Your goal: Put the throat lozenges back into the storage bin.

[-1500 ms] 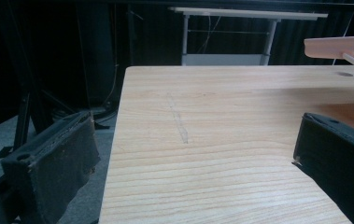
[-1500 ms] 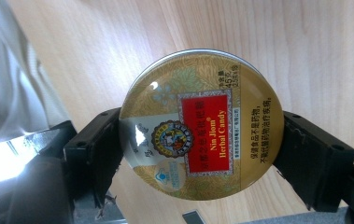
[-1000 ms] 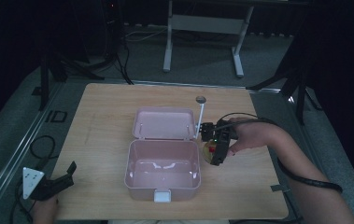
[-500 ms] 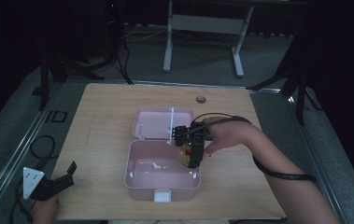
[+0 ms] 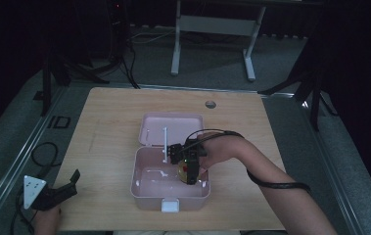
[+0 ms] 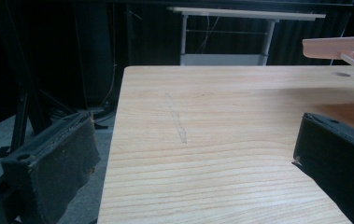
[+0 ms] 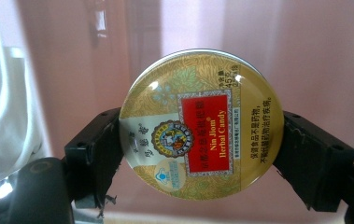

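R gripper clamped, L gripper agape

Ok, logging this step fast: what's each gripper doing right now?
Left gripper: open, holding nothing, at the table's near left corner.
Right gripper: closed on the round candy tin, over the pink box.

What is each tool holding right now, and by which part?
The right tool is shut on a round gold candy tin, with one jaw on each opposite side of its rim, over the pink box. The left tool is open and holds nothing.
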The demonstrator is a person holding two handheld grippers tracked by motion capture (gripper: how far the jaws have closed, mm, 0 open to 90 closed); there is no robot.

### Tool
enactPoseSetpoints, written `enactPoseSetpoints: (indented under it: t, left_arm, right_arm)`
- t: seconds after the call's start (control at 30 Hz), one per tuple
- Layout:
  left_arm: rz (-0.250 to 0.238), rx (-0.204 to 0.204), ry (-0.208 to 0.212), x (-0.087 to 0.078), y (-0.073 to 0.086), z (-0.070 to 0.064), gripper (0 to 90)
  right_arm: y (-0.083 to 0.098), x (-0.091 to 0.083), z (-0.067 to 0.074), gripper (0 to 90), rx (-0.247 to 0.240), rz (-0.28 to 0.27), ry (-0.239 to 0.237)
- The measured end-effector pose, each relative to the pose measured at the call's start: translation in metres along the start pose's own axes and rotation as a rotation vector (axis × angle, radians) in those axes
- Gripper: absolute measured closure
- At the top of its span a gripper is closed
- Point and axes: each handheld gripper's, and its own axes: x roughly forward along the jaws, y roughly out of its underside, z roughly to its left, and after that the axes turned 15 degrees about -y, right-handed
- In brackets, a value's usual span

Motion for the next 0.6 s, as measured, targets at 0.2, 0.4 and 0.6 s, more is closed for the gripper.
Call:
enactPoseSetpoints:
  t: [0.2, 0.4, 0.6]
  left_arm:
    - [0.001, 0.001, -0.001, 0.000, 0.000, 0.000, 0.3]
    - [0.000, 0.004, 0.000, 0.000, 0.000, 0.000, 0.3]
    - [0.000, 0.004, 0.001, 0.000, 0.000, 0.000, 0.3]
  right_arm:
    - [-0.003, 0.026, -0.011, 20.2, 0.007, 0.007, -0.023]
    - [-0.003, 0.046, -0.020, 20.1, 0.028, 0.031, -0.028]
    - [-0.004, 0.059, -0.026, 20.1, 0.051, 0.030, -0.048]
